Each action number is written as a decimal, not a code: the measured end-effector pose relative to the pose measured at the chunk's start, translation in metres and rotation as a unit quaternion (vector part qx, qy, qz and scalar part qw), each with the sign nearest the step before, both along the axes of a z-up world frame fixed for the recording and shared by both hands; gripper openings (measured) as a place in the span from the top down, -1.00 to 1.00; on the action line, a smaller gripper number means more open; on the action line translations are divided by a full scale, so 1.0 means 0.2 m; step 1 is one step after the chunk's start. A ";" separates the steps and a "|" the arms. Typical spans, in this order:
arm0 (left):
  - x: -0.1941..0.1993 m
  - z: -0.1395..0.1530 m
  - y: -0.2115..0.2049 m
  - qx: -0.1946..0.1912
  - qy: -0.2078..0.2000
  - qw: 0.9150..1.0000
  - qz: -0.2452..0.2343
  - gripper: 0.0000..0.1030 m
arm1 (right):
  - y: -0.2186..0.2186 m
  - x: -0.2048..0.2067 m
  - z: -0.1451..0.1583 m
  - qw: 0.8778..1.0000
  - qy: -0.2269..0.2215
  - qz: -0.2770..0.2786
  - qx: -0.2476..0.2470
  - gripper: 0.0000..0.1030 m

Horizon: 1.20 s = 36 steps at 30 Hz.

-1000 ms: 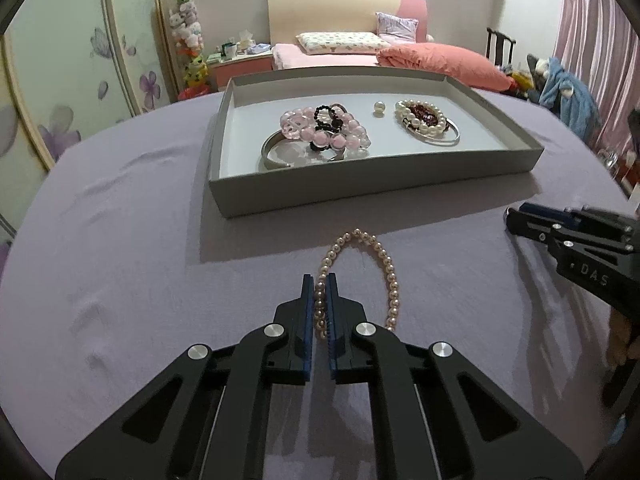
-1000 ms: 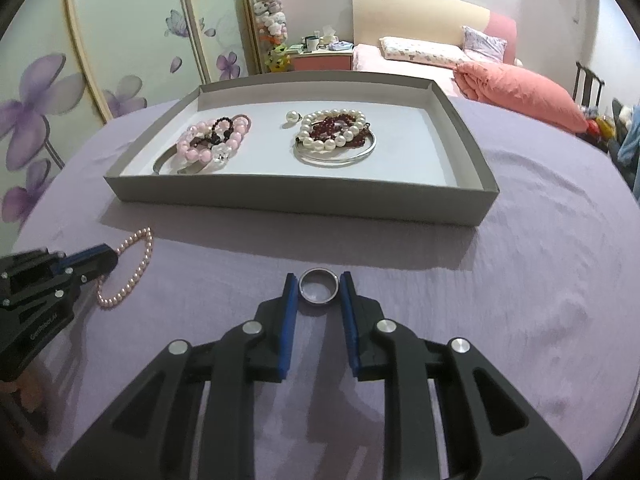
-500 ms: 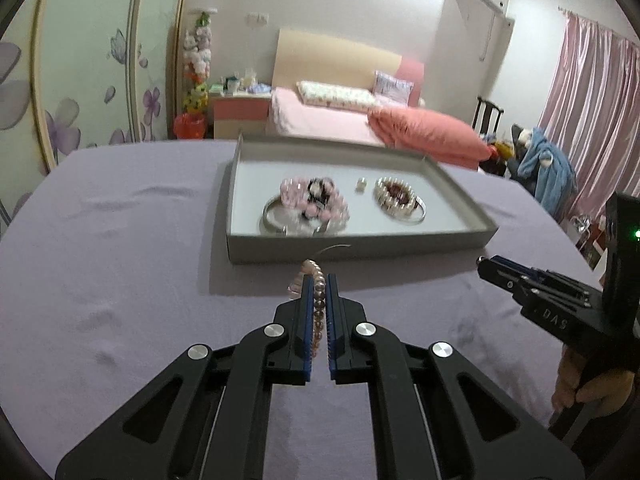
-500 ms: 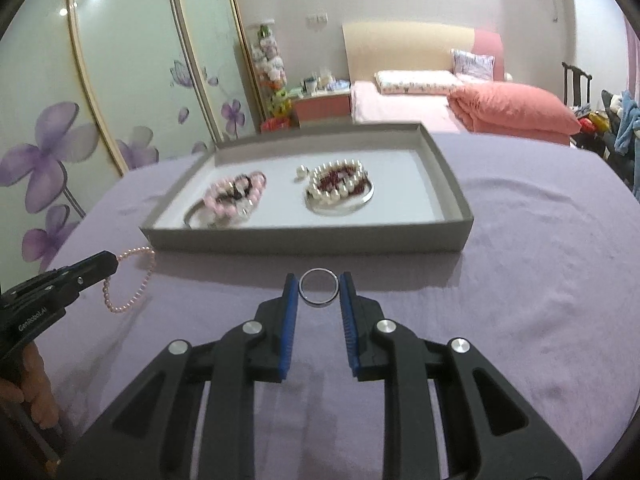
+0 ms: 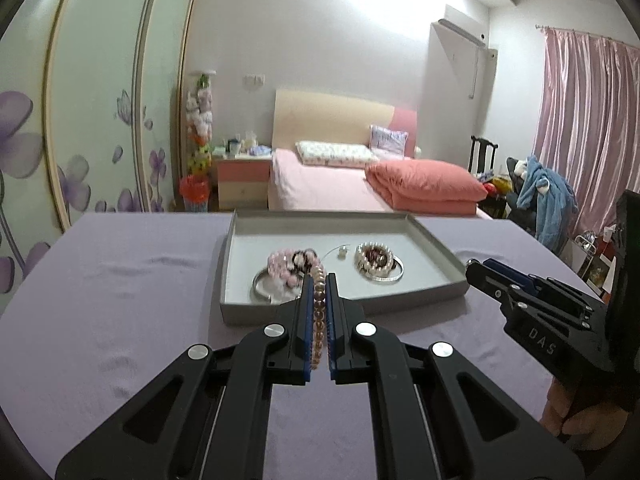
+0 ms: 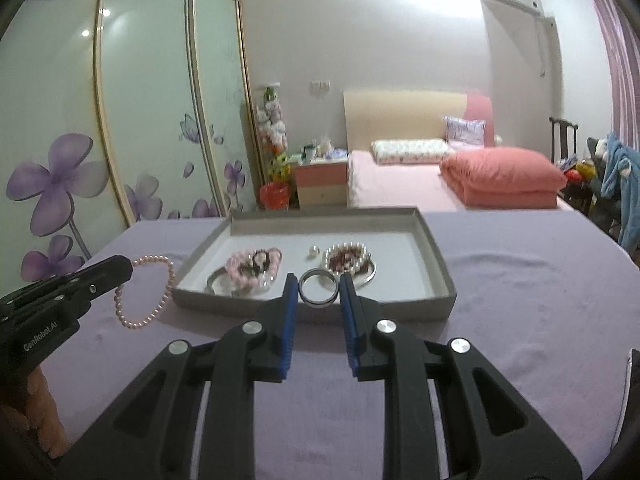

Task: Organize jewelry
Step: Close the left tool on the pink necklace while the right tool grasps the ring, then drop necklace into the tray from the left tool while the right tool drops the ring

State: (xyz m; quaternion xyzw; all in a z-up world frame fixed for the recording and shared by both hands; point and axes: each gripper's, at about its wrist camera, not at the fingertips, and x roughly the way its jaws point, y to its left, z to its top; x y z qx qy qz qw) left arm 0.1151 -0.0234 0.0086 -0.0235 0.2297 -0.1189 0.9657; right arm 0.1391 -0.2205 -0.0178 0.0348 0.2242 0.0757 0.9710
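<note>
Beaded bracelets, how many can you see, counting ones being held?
3: pink bracelet and white pearl bracelet in the tray; pearl strand in the left gripper. Others may be hidden.

Pink pearl bracelet (image 6: 146,292), silver ring (image 6: 318,289) (perhaps steel), grey tray (image 6: 312,306)

Bed (image 5: 320,188): pink sheet, beige headboard, beyond the desk
Quilt (image 5: 424,186): coral, folded on the bed
Nightstand (image 6: 320,182): beside the bed, cluttered top
Wardrobe doors (image 6: 152,120): green, purple flowers
Curtain (image 5: 588,128): pink, at right
</note>
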 end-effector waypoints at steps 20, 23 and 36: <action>0.03 0.07 -0.07 -0.003 -0.055 0.998 0.022 0.88 | 0.04 -0.07 0.14 0.993 -0.108 -0.043 -0.030 0.58; 0.04 0.06 -0.07 -0.002 -0.056 0.998 0.024 0.88 | 0.04 -0.06 0.15 0.992 -0.113 -0.048 -0.029 0.58; 0.20 0.06 -0.10 0.001 -0.052 0.998 0.022 0.88 | -0.01 0.16 0.18 0.991 -0.118 -0.061 -0.024 0.58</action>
